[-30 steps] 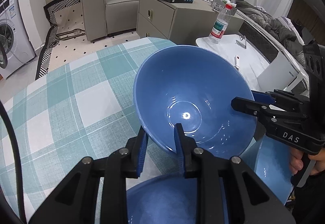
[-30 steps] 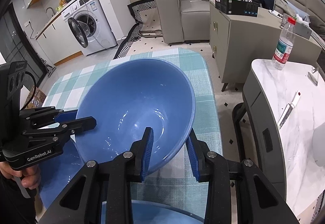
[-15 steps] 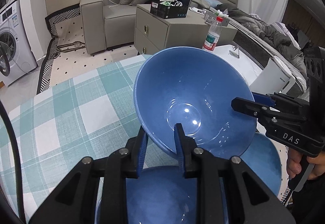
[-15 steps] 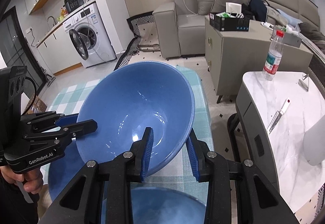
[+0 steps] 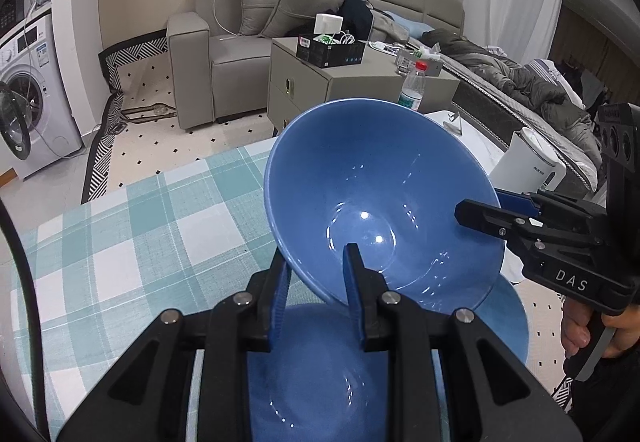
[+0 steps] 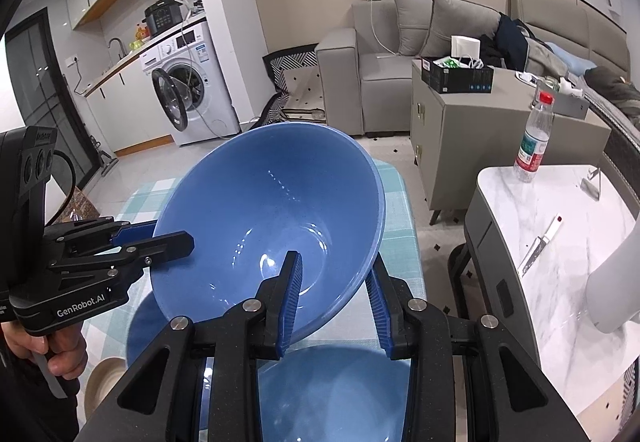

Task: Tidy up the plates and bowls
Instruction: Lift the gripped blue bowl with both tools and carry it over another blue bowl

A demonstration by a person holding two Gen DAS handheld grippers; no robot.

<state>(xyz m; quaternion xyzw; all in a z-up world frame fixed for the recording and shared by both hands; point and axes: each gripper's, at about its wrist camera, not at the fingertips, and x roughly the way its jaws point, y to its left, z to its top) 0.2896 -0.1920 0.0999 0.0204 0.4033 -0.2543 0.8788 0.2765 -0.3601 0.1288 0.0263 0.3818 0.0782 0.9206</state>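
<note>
Both my left gripper (image 5: 316, 274) and right gripper (image 6: 334, 278) clamp the blue bowl's (image 5: 380, 201) rim, balancing it above the stacked bowls (image 5: 320, 374).

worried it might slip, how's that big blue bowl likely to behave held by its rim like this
The blue bowl looks glazed, with sharp glints, so probably slick against the pads. It looks rigid and ceramic-like, so likely heavy and breakable if dropped. The left gripper and right gripper each pinch only its rim, and it hangs tilted, so it may pivot.
</note>
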